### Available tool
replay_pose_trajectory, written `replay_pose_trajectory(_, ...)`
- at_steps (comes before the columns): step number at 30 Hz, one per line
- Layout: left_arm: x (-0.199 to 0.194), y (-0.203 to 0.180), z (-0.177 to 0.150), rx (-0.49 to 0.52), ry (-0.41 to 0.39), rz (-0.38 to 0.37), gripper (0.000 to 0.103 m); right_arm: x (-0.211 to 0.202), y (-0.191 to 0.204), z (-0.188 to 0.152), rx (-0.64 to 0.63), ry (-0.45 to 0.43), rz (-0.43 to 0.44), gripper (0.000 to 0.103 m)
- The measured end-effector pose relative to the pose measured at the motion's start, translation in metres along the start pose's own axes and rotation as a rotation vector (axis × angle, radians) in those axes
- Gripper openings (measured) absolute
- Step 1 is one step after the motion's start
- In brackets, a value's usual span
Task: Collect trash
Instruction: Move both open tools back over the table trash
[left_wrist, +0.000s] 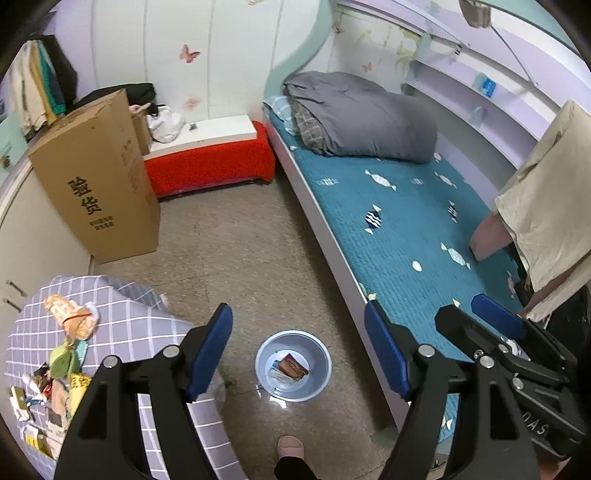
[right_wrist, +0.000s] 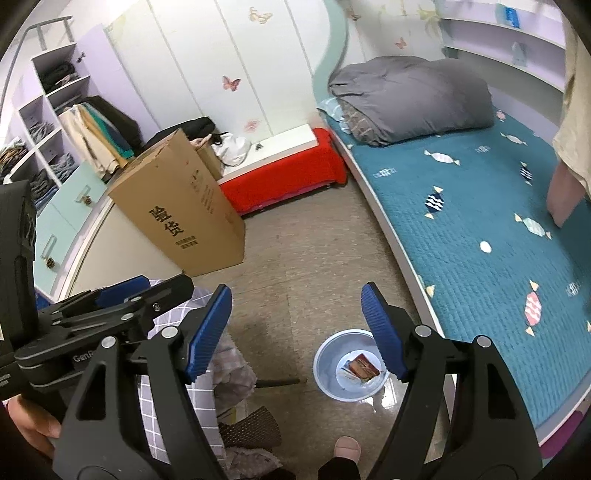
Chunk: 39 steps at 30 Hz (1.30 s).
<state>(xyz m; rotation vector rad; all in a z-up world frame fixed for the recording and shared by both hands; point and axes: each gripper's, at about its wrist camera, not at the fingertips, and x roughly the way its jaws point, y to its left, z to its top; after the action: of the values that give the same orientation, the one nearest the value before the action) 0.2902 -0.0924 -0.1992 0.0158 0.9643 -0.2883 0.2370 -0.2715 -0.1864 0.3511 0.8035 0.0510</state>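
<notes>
Several light, crinkly wrappers (left_wrist: 55, 384) litter the purple checked desk (left_wrist: 140, 321), best pinched mid-body, while left claw (left_wrist: 299, 350) and right claw (right_wrist: 297, 328) gape empty.

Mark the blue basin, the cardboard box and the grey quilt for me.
blue basin (left_wrist: 317, 354), left wrist view, on its right inner wall.
cardboard box (right_wrist: 184, 206), right wrist view, on its printed front face.
grey quilt (left_wrist: 369, 118), left wrist view, on the middle of the folded bundle.

You're in a home bedroom: a bed (left_wrist: 406, 229) with teal candy-print quilt, folded grey duvet (left_wrist: 362, 114), butterfly-decorated wardrobe doors (right_wrist: 229, 74), and clothes shelves (right_wrist: 48, 122).
</notes>
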Motion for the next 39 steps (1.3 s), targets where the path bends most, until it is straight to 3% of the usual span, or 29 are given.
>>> replay_pose_trajectory(10,-0.047,0.060,-0.015,-0.101,-0.049,0.084,0.073,0.004,0.065,-0.004,-0.092,0.023,0.101,0.073)
replay_pose_trajectory(20,-0.092,0.151,-0.043,-0.260,-0.066,0.136,0.073,0.022,0.151,-0.017,-0.199,0.080,0.205,0.074)
replay_pose_trajectory(33,-0.112,0.273,-0.097,-0.492,-0.004,0.127,0.073,0.063,0.248,-0.060,-0.259,0.217,0.295,0.077)
replay_pose_trajectory(39,-0.107,0.329,-0.128,-0.606,0.067,0.119,0.073,0.089,0.273,-0.084,-0.252,0.296,0.300,0.077)
